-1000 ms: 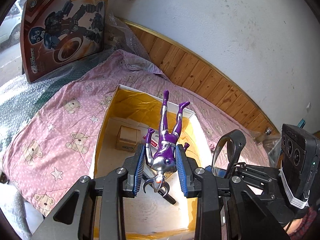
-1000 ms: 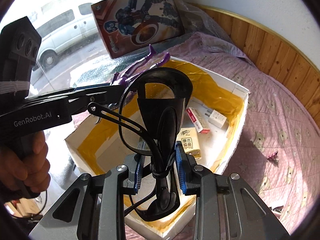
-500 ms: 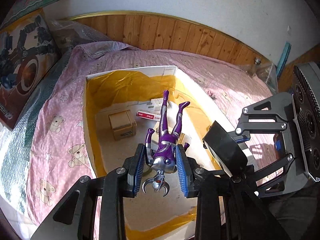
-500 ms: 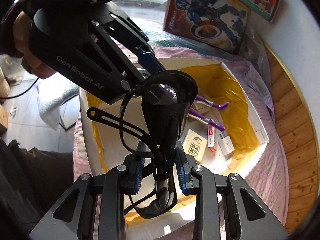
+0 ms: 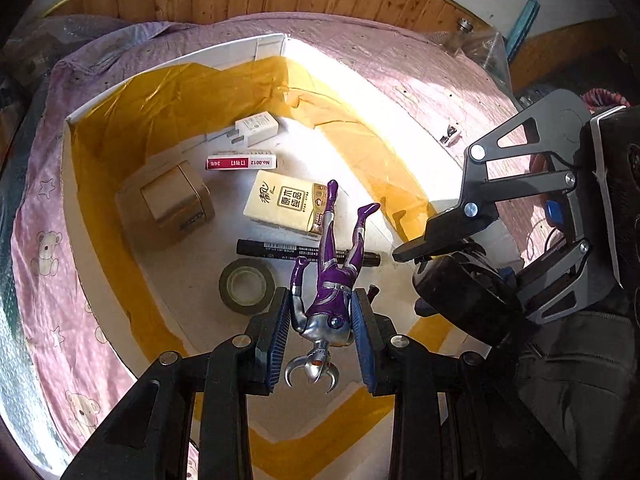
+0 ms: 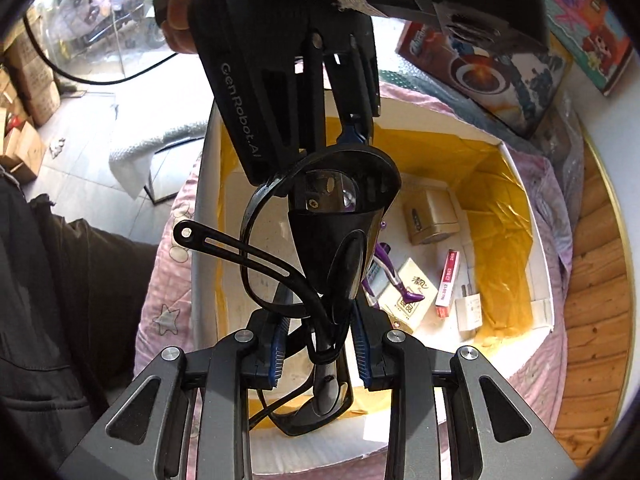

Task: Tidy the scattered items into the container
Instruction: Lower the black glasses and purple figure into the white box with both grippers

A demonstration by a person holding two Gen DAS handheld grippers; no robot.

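Pink bedspread (image 5: pixel 32 216) under a white box (image 5: pixel 224 52) lined with yellow tape. Inside it, left to right: small brown carton (image 5: pixel 176 204), tape roll (image 5: pixel 246 286), tissue pack (image 5: pixel 286 200), black marker (image 5: pixel 272 249). Over the box, the left gripper (image 5: pixel 322 338) clamps a purple figure (image 5: pixel 334 276) by the torso, head toward the camera. Right gripper (image 6: pixel 318 344) pinches black goggles (image 6: pixel 340 216) above the box's edge.

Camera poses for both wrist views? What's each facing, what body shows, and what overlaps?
Left wrist: on left gripper, looking down into the white yellow-lined box; it grips a purple-and-silver toy figure; right gripper's body visible at the right edge.
Right wrist: on right gripper, facing across the box; it clamps black swim goggles; a hand holds the left gripper.
Shared: box, figure, yellow tissue pack.
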